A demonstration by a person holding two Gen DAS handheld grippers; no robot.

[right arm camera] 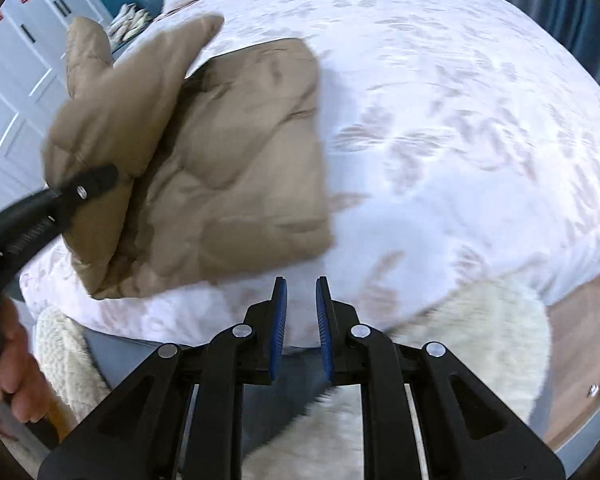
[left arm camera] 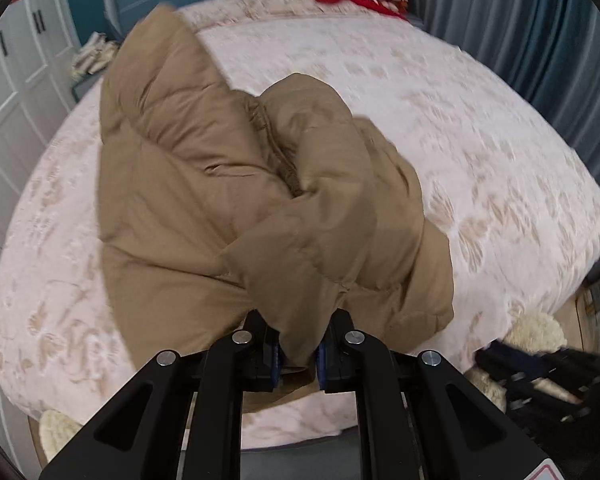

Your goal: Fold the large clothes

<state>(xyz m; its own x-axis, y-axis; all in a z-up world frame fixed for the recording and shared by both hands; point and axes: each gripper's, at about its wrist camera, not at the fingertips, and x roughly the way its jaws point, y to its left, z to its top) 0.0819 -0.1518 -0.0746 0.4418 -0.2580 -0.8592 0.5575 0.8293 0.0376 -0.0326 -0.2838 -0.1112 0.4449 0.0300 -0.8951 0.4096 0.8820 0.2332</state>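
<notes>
The left gripper point(left arm camera: 298, 354) is clamped tight on a fold of the brown puffy coat point(left arm camera: 220, 184). You can see the cloth squeezed between its blue pads point(left arm camera: 277, 360) at the bottom middle of the left wrist picture. The coat lies on the pink flowered bed point(left arm camera: 460, 128), and it fills the middle and left of that picture. One part of it, maybe a sleeve, is lifted up and hangs from the gripper.

In the right wrist picture the coat sits in the upper left, with the left gripper coming in from the left edge and a hand point(right arm camera: 8, 372) holding its handle at the lower left. The right gripper point(right arm camera: 301, 304) is at the bottom middle. Its blue pads stand a little apart with nothing between them. It hovers over the near edge of the bed, just beside the coat but not touching it.

I think the step now is to lay the lifted part across the body of the coat. To do it well, keep the grip tight so the puffy cloth does not slip. Carry it across the middle, then put it down flat. The free gripper could press the coat down so it does not slide or puff back up. Both pictures are blurry, so small things are hard to tell.
</notes>
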